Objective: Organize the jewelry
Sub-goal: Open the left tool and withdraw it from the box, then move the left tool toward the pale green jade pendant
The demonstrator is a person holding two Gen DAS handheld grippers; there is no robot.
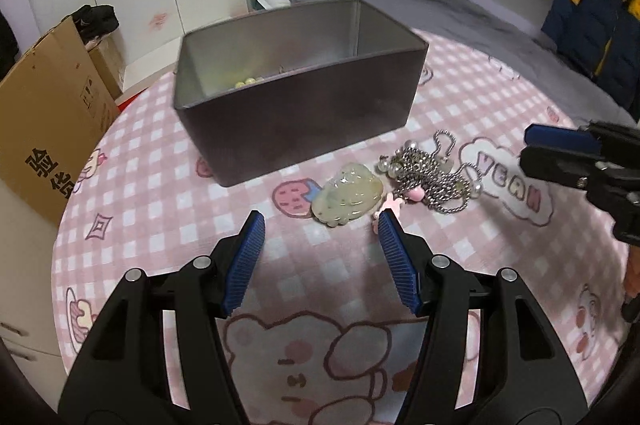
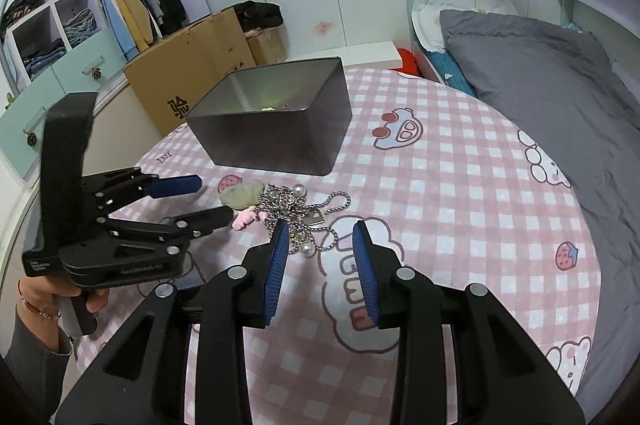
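We have both tools open and empty. Our left tool hangs low over the surface, its jaws spread wide, with the jade pendant at 12 o'clock just past its tips. Our right tool is spread too, its left pad right at the near edge of the chain tangle.

The box stands at 11 o'clock beyond the pendant, already holding a few beads.

The risks, as we judge them:
- The chains, pearls and a pink charm lie knotted together and against the pendant, so lifting one piece may drag the others or spill them off the surface.
- The pendant looks smooth and flat; our pads may slip or push it away.
- The two tools work near each other, so they could collide.
- A dangling chain may catch the box rim.
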